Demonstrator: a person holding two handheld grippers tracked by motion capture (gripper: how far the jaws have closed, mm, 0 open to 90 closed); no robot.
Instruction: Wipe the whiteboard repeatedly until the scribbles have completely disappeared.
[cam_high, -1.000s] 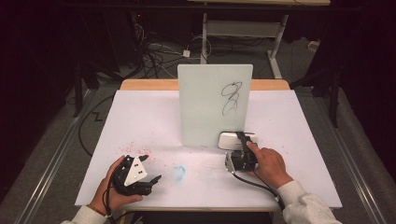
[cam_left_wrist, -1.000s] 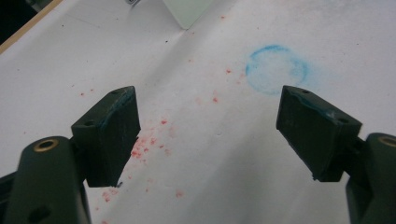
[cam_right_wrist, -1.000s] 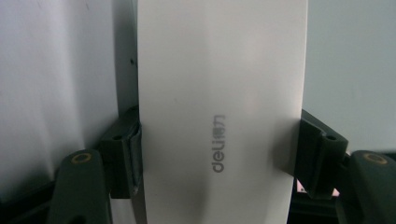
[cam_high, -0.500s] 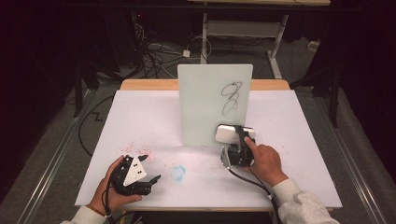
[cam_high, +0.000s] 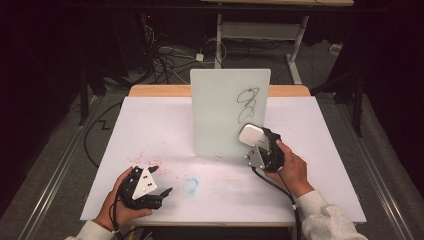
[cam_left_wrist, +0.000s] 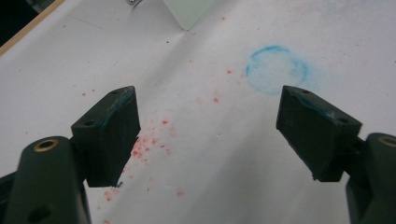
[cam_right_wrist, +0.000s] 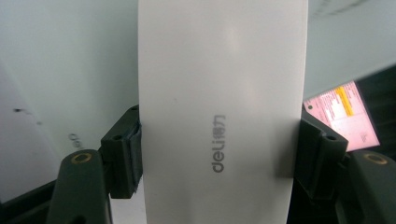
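nearest me, my left gripper (cam_high: 159, 181) sits low on the white table (cam_high: 150, 130), its jaws spread wide with nothing between them; in the left gripper view i see only red specks (cam_left_wrist: 149, 140) and a smudged blue ring (cam_left_wrist: 277, 70) on the sheet ahead of it. further in, my right gripper (cam_high: 261, 141) pinches the white eraser (cam_right_wrist: 223, 112) across its width, a pad pressed to each long side (the grey lettering on its back faces the camera). in the high view the eraser (cam_high: 251, 134) is lifted off the table and held just in front of the upright whiteboard (cam_high: 220, 110), close below the black scribble (cam_high: 248, 104) near the board's right edge. as i judge it, the work in hand is wiping that scribble away. the risk is the board itself: it stands free on the table, and i cannot tell what props it, so a firm push high on its face could tip it backward or slide it away. the smooth shell could also twist in the pads if i drag at an angle, smearing ink rather than lifting it.
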